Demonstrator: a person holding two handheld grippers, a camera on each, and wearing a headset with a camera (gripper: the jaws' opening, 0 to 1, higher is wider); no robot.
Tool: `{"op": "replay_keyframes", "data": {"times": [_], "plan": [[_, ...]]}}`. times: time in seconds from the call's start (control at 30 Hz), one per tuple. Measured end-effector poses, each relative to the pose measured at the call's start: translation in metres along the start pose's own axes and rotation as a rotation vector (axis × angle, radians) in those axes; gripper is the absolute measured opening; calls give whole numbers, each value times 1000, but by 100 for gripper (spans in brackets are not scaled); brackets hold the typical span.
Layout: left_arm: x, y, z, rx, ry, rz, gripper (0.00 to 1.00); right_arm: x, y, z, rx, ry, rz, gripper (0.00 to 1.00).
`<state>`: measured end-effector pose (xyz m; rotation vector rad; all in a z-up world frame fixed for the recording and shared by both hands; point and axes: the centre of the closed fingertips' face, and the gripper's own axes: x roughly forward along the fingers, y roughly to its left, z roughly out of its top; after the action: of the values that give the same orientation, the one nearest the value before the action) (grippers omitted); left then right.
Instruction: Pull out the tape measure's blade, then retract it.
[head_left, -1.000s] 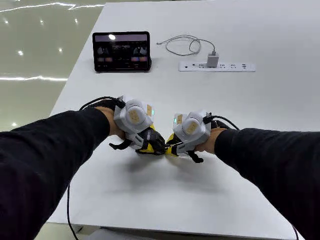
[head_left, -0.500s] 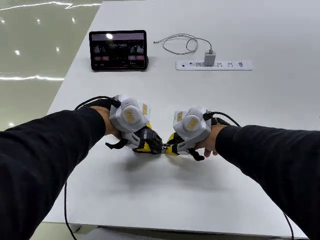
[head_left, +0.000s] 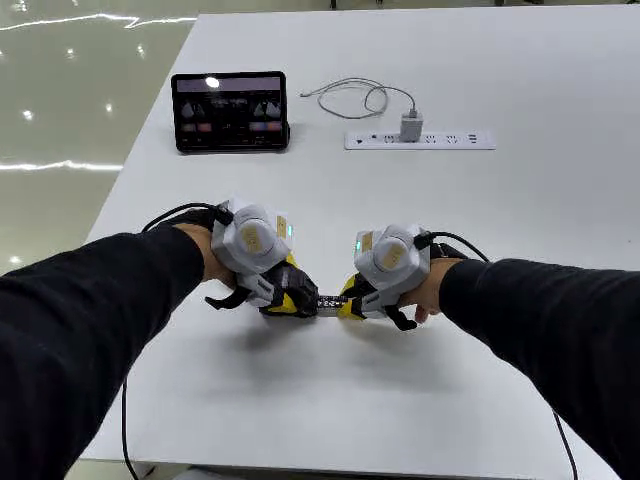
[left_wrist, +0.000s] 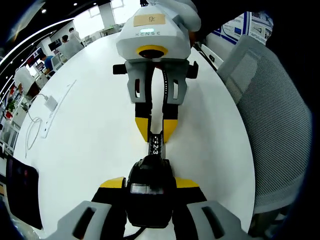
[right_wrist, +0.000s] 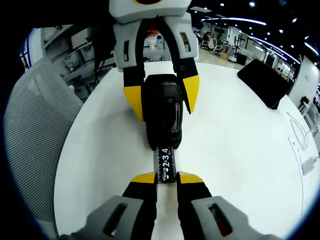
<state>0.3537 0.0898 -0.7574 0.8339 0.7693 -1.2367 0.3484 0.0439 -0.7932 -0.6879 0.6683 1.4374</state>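
Observation:
A black tape measure (left_wrist: 149, 196) lies near the white table's front edge, clamped between the yellow-tipped fingers of my left gripper (left_wrist: 149, 184), which is shut on its case (head_left: 296, 293). A short stretch of black numbered blade (right_wrist: 165, 163) sticks out of the case (right_wrist: 163, 110). My right gripper (right_wrist: 165, 178) is shut on the blade's end. In the head view the two grippers face each other a few centimetres apart, left gripper (head_left: 292, 297) and right gripper (head_left: 346, 301), with the blade (head_left: 329, 301) bridging the gap. From the left gripper view, the right gripper (left_wrist: 155, 128) pinches the blade (left_wrist: 155, 145).
A tablet (head_left: 230, 110) stands at the table's far left. A white power strip (head_left: 420, 140) with a charger and coiled cable (head_left: 350, 97) lies at the back. The white table (head_left: 480, 330) ends near my arms. A mesh chair (left_wrist: 270, 115) stands beside the table.
The grippers have drawn slightly apart, and a short length of blade now shows between them. The head camera has tilted, shifting the whole scene.

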Motion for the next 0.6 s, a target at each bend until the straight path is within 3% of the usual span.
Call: {"op": "replay_keyframes", "data": {"times": [0.6], "plan": [[-1,1,0,-12,-16,1,31,-15,-3,-17,33,9,-10,10]]}}
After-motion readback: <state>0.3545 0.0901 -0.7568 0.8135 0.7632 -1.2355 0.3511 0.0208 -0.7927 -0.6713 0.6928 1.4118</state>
